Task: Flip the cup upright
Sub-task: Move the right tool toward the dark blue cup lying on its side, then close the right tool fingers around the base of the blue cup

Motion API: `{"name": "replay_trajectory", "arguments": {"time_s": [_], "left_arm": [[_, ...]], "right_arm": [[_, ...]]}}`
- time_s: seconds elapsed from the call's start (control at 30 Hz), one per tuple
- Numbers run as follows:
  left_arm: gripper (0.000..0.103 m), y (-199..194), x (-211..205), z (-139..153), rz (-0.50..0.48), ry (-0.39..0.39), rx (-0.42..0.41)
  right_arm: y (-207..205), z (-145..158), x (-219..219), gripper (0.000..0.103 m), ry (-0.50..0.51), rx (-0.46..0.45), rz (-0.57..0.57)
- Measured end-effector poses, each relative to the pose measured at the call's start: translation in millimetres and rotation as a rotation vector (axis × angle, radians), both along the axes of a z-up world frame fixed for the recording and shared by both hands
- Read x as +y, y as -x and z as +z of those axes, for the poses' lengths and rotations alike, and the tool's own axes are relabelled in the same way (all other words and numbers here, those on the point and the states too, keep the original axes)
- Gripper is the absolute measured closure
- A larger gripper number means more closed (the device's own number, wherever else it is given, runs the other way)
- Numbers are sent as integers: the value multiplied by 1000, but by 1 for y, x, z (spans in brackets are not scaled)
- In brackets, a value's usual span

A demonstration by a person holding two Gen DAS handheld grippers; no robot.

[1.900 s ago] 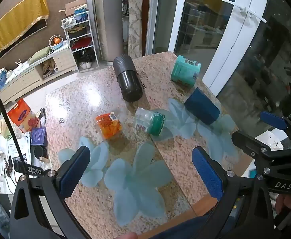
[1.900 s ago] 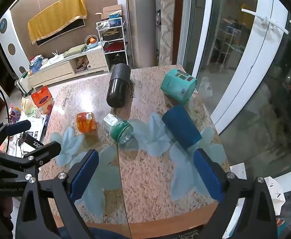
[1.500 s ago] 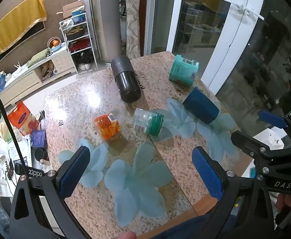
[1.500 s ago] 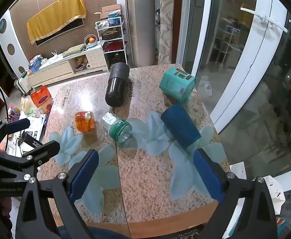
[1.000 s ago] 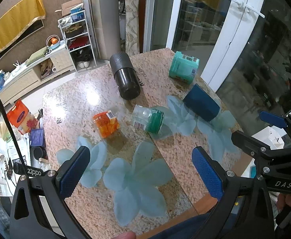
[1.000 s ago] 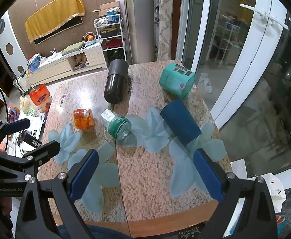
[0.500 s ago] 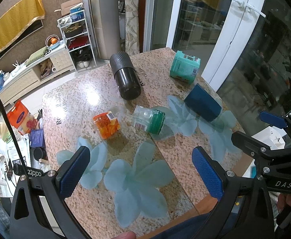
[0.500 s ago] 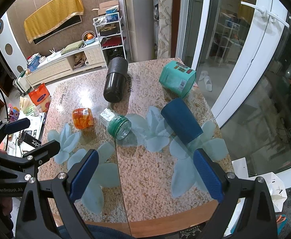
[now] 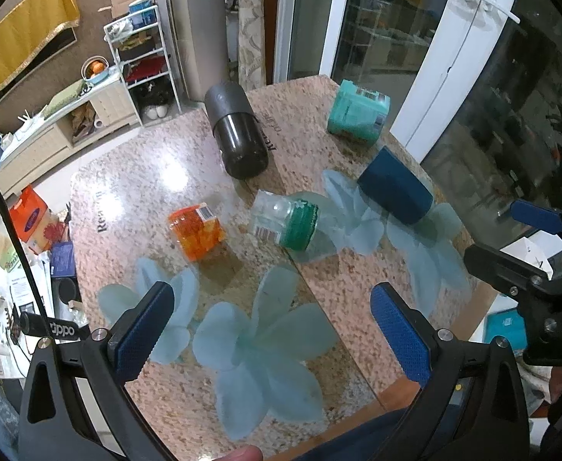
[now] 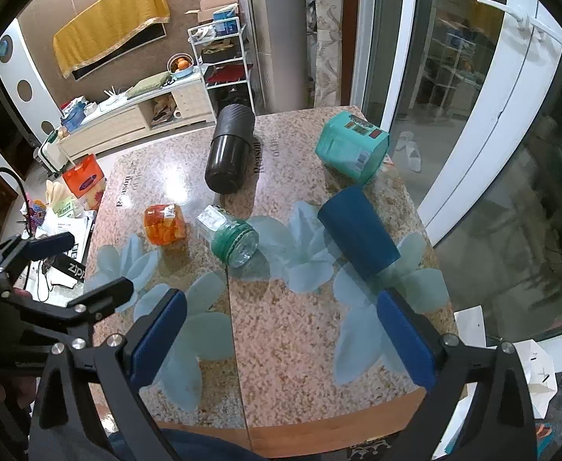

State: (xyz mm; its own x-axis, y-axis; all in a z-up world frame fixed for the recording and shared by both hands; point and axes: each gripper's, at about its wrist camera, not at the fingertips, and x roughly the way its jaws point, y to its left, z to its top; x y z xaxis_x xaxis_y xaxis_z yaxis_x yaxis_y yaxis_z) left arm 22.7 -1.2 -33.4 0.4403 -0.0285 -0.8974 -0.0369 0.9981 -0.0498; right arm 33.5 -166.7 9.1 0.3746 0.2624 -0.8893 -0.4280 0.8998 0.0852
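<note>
A dark blue cup [image 9: 394, 191] lies on its side at the right of the granite table [image 9: 146, 176]; it also shows in the right wrist view [image 10: 357, 232]. A black cup [image 9: 236, 134] [image 10: 229, 153], a teal cup [image 9: 357, 117] [image 10: 352, 151], a clear green-rimmed jar [image 9: 284, 219] [image 10: 229, 236] and an orange jar [image 9: 196, 230] [image 10: 164, 224] also lie on their sides. My left gripper [image 9: 269, 332] is open and empty above the near table edge. My right gripper [image 10: 281, 340] is open and empty, near side of the blue cup.
Pale blue flower decals [image 9: 261, 345] cover the near half of the table. Glass doors [image 10: 492, 115] stand right of the table. A floor clutter pile [image 10: 69, 199] and a shelf unit [image 10: 219, 53] are to the left and behind.
Both grippers stay open and drift slightly; the view shifts a little. No object on the table has moved.
</note>
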Motion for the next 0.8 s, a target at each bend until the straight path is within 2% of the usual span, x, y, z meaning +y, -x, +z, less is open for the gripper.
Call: {"name": "replay_trajectory", "arguments": {"time_s": [0.37,0.8], "left_arm": [[0,-23,-6,-30,23,45,99],[0,-52,-12,-47,93,116,149]], "right_arm": [[-36,-18,-19,3,74,70,81],[-97,-48,-13,3,169,138,253]]}}
